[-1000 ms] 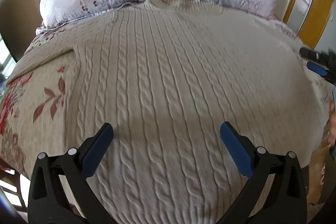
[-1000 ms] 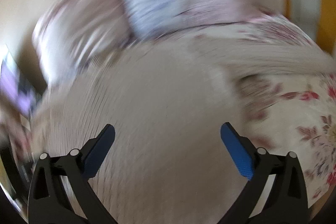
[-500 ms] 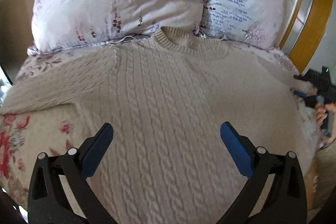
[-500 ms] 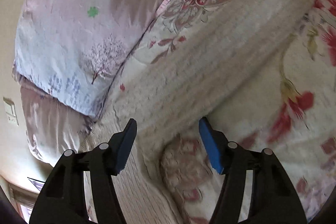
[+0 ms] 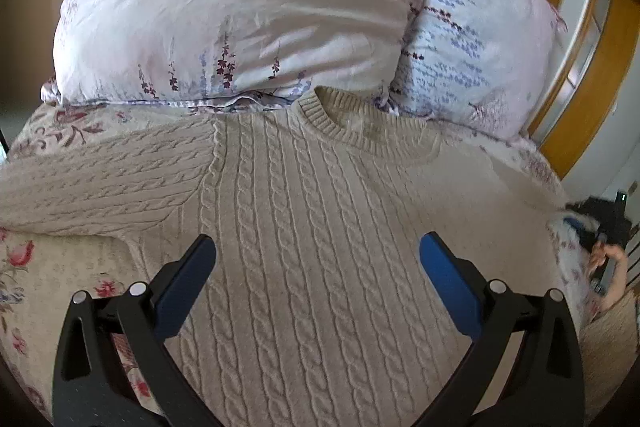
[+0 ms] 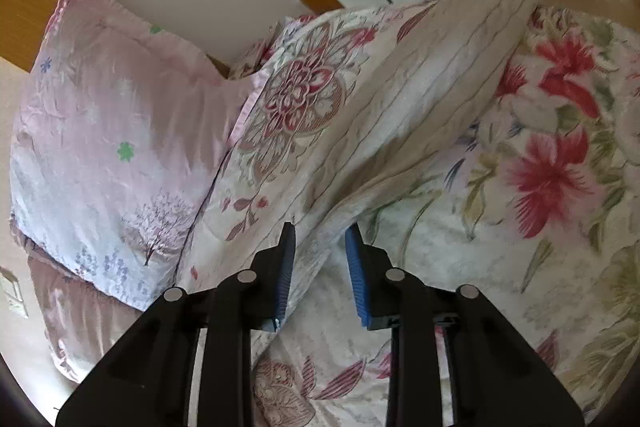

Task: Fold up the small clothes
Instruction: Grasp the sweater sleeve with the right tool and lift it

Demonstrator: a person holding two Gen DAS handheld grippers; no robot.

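Lying flat on the flowered bed cover [image 5: 52, 267], the cream cable-knit sweater [image 5: 320, 227] has its collar against the pillows [image 5: 240, 19]. The left gripper [image 5: 318, 267] hovers above its chest, jaws wide apart. The right gripper [image 6: 320, 247], jaws narrowed, has the sweater's sleeve [image 6: 432, 79] between them; contact is unclear.

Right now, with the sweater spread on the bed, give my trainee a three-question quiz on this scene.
1. True or false: the left gripper is open above the sweater.
2. Multiple choice: the right gripper is closing around A) a pillow, B) the sweater's sleeve, C) the bedspread.
3. Fill in: the sweater's collar lies right by the two ____.

Key: 1 true; 2 B; 3 pillows.
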